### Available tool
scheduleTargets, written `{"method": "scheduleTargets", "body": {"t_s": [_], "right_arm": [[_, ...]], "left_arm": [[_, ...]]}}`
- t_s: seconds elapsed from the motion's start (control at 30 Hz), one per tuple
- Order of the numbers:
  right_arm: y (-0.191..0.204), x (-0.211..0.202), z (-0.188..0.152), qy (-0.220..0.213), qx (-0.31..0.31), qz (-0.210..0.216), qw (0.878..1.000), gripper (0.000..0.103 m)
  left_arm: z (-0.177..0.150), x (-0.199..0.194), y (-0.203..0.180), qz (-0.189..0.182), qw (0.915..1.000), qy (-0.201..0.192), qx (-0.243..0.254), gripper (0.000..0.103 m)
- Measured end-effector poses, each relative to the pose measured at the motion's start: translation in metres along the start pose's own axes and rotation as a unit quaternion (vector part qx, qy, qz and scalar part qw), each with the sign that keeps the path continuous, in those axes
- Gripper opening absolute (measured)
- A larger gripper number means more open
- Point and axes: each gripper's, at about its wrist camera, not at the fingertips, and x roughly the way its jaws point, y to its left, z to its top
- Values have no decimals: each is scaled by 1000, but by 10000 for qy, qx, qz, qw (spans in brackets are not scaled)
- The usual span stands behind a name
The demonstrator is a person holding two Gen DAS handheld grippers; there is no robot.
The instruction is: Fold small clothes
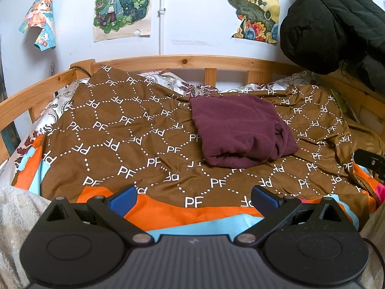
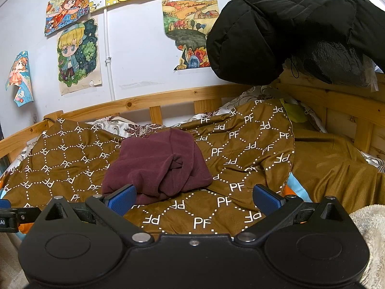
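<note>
Your left gripper (image 1: 193, 198) has its blue fingers spread wide, gripping nothing. Your right gripper (image 2: 194, 196) is spread just as wide, also without a load.

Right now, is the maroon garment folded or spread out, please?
Folded: the maroon garment lies as a compact, layered bundle on the brown blanket, rolled edge nearest.
</note>
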Motion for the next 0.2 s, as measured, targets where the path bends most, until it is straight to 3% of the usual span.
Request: {"method": "scheduleTargets", "body": {"t_s": [0.2], "right_arm": [[-1, 1, -1, 8, -2, -1, 10000, 102]], "left_arm": [[0, 0, 0, -2, 10000, 7, 7, 102]]}}
